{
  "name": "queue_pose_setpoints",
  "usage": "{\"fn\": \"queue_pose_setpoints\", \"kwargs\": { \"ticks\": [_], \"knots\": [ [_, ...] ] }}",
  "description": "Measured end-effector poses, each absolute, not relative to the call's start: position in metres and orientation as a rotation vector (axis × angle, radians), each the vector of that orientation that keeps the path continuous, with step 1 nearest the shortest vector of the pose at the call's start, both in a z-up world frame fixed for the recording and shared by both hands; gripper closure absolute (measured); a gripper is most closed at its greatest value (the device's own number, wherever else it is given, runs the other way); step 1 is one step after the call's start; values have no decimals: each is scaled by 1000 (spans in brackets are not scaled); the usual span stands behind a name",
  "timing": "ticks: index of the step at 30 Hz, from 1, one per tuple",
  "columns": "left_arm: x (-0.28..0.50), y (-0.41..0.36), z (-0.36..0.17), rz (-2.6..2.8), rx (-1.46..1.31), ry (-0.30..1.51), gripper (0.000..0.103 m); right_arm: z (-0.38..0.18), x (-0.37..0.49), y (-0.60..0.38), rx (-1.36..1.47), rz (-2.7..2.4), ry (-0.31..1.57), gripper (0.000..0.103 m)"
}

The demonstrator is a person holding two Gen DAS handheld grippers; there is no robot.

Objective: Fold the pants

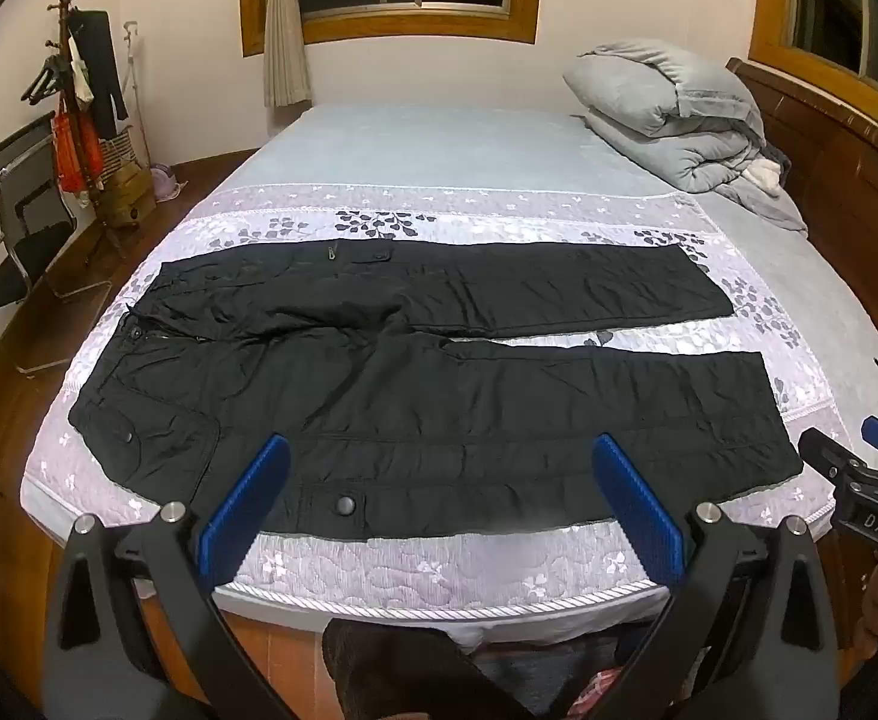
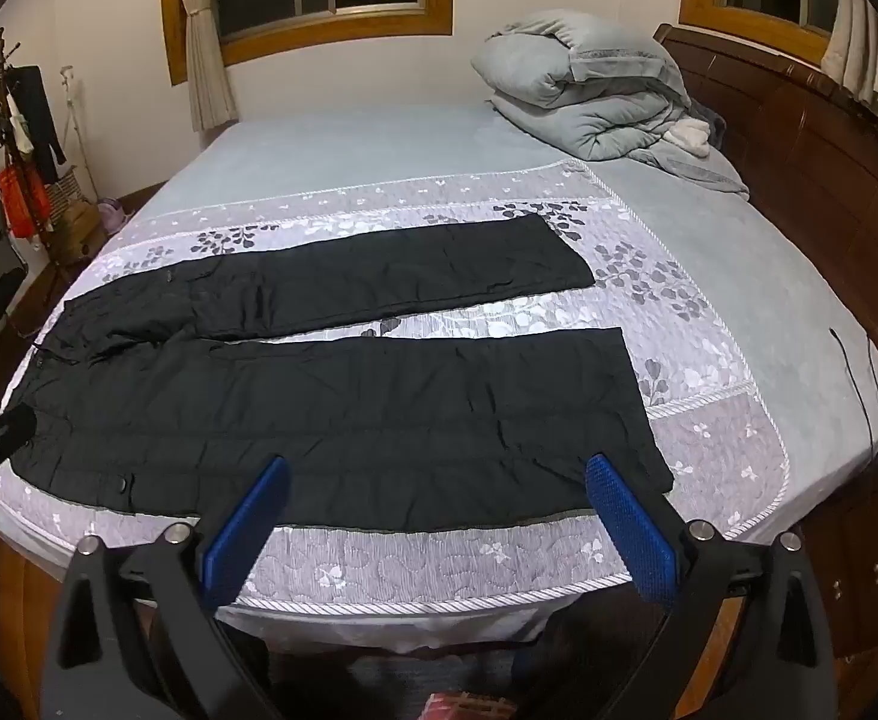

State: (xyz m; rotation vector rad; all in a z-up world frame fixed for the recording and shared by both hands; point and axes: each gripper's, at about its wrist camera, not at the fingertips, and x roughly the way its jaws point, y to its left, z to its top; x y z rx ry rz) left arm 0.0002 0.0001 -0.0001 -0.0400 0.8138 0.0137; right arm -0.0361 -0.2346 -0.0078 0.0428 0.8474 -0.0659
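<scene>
pants flat on bed, both grippers released

one pair of black padded fabric pants [image 1: 414, 372] lies spread flat on the floral quilted bed cover [image 1: 439, 564], waist at its left end, 2 legs apart twd its right. left gripper [image 1: 439, 504] & right gripper [image 2: 439, 516] hover over the cover's near edge, just short of the pants, jaws wide, holding nothing. fabric creased, snap buttons showing.

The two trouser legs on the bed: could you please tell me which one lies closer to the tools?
The near leg, along the bed's front edge just beyond both open tools. The far leg lies past it, toward the window, with a strip of floral quilt between them.
</scene>
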Motion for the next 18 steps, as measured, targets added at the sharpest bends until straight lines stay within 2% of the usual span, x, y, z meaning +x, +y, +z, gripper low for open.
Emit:
{"fn": "queue_pose_setpoints", "kwargs": {
  "ticks": [18],
  "knots": [
    [0,5,-2,27,-38,805,3,-13,-35,-235,45,-69,856,4]
  ]
}}
